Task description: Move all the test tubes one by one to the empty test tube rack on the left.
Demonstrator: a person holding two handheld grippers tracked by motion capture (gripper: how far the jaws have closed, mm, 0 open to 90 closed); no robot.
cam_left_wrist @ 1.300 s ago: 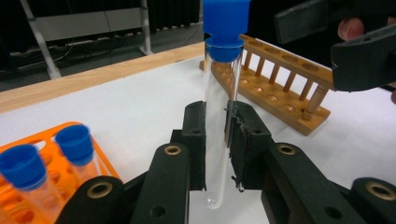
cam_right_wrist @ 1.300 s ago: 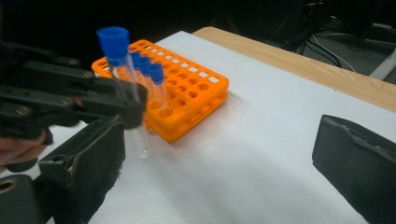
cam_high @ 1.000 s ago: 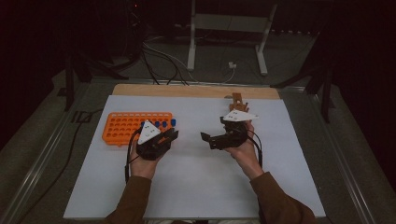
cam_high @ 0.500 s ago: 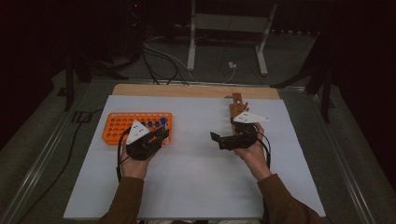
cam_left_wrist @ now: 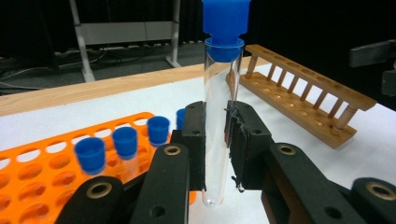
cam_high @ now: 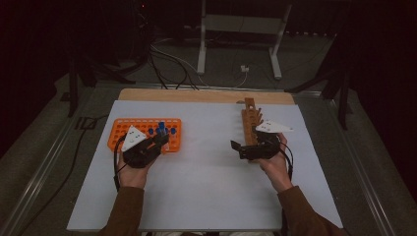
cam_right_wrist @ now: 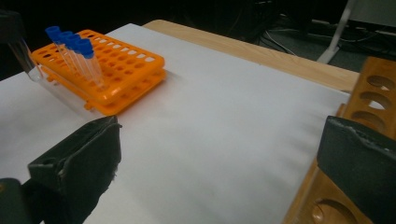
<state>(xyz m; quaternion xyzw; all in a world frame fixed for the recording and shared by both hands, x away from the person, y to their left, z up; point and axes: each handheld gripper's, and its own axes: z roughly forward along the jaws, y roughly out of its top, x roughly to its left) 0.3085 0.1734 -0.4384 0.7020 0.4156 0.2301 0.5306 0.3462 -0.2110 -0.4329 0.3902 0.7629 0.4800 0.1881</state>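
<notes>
**Tube lifted, wooden rack waiting**

The left gripper [cam_left_wrist: 217,154] is clamped on a clear test tube [cam_left_wrist: 218,116] with a blue cap, held upright just beside the orange rack [cam_high: 145,132], its rounded bottom hanging clear below the pads. I judge this the carrying step: next the tube must cross to the wooden rack [cam_high: 250,120], well apart from the orange rack, and drop plumb into a hole. There the right gripper [cam_right_wrist: 224,163] stands wide, holding nothing.

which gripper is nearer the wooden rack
Right. The right gripper sits against the wooden rack; the left gripper, shut on a test tube, is beside the orange rack.
</notes>
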